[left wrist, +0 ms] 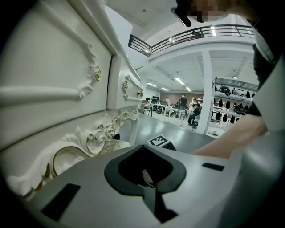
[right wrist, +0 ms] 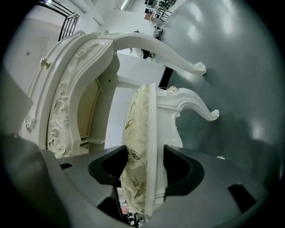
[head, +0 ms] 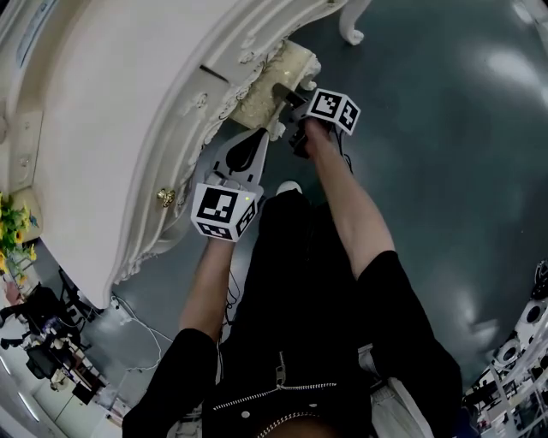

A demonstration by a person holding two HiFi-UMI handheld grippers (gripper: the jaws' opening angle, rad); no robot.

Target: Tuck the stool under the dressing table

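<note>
The stool [head: 265,85] has a cream, leaf-patterned cushion and white carved legs; it stands partly beneath the white carved dressing table [head: 103,111]. My right gripper [head: 287,96] is shut on the stool's near seat edge. In the right gripper view the cushion and white rim [right wrist: 140,147] fill the gap between the jaws, and a curved stool leg [right wrist: 196,104] shows beyond. My left gripper [head: 267,133] is shut and holds nothing; it points at the stool beside the table front. In the left gripper view its closed tips [left wrist: 144,149] sit by the carved apron [left wrist: 102,133].
The table's curved leg [head: 351,26] stands on the dark glossy floor beyond the stool. A gold drawer knob [head: 165,197] is on the table front. Yellow flowers [head: 15,227] and cables [head: 145,342] lie at the left, shelving [head: 514,359] at the lower right. People [left wrist: 182,104] stand far off.
</note>
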